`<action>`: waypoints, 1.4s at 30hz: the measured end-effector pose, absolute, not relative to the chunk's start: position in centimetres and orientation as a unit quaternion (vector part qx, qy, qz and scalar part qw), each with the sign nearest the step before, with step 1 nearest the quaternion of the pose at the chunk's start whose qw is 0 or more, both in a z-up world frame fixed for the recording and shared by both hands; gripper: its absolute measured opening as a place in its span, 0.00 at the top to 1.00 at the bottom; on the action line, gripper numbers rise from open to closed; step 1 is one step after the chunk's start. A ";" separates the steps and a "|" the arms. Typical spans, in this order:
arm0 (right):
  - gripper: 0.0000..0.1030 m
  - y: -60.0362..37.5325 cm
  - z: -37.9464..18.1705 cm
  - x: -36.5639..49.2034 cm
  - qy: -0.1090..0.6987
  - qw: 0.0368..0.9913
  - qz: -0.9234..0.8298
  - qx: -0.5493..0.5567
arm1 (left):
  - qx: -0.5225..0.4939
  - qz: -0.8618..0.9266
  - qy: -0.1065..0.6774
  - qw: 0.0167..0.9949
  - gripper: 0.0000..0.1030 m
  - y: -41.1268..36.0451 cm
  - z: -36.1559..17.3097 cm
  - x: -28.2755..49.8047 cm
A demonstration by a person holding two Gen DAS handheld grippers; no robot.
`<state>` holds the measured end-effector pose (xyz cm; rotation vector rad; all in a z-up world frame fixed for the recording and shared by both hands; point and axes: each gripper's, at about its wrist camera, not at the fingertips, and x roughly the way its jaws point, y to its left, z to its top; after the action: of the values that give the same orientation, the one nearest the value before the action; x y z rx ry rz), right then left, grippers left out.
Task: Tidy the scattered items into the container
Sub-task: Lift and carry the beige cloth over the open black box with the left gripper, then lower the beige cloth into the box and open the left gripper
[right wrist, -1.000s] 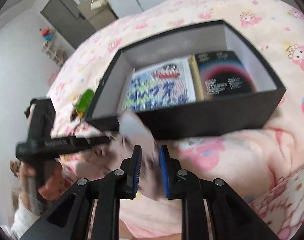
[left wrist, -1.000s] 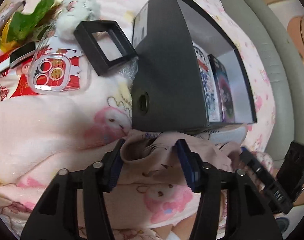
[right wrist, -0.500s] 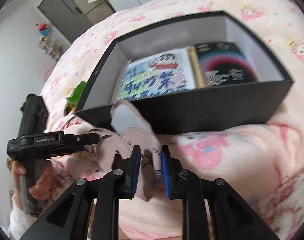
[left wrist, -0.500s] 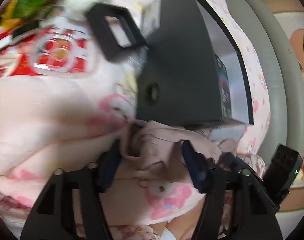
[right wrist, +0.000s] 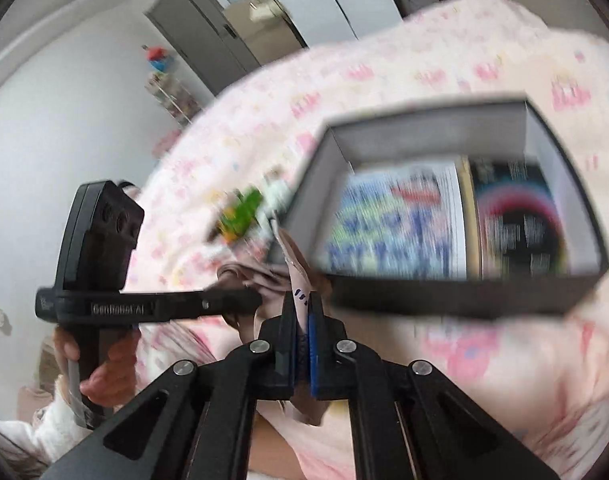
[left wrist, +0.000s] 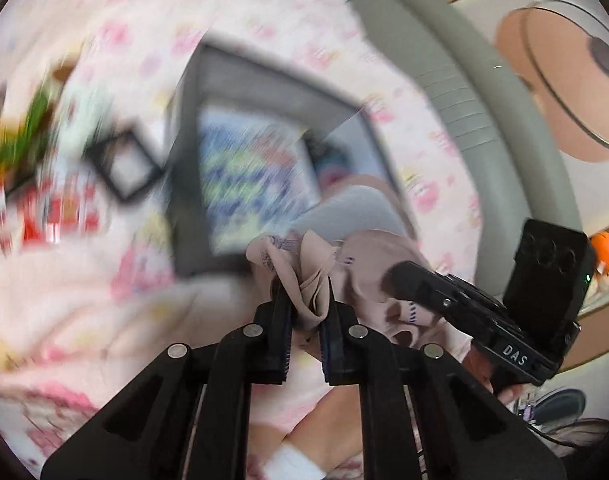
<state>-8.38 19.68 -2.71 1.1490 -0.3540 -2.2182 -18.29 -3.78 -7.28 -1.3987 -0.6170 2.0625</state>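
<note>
Nearest the left wrist camera, the left gripper has just been closing, and its fingers are clenched on a bunched fold of a beige cloth with small dark printed marks, the fabric pinched between the pads and spilling out above them. The cloth hangs just in front of the near wall of the black box, lifted off the pink patterned blanket that covers the bed. To the right of that fold the right gripper reaches in from the side and meets the same cloth. In the right wrist view, the right gripper has likewise just been closing; its fingers are pressed nearly together on a thin edge of the cloth, which stands up between the blue pads just before the box's near left corner. The left gripper lies level to the left of the box, its tip buried in the cloth, with a hand wrapped round its handle. Inside the box lie a blue and white printed booklet and, to its right, a dark booklet with a coloured arc. Beyond the box's left side, blurred, sit a small black square frame, a green item and a red printed item on the blanket.
</note>
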 end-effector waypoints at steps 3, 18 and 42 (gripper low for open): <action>0.97 20.5 0.8 -11.5 -0.120 0.301 -0.857 0.400 | -0.491 0.798 -0.208 0.281 0.91 -3.3 -3.9 -21.7; 0.97 25.7 -7.2 -25.8 -0.075 0.178 -0.851 0.489 | -0.580 0.789 -0.161 0.120 0.74 -0.8 -10.8 -33.1; 0.90 21.7 -11.1 -23.9 0.014 0.247 -0.782 0.572 | -0.633 0.762 -0.117 0.078 0.75 3.4 -15.7 -33.5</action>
<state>-23.91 21.73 -11.11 1.5600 0.0390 -2.1323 -33.51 3.38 -15.71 -1.8948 -0.3509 2.2807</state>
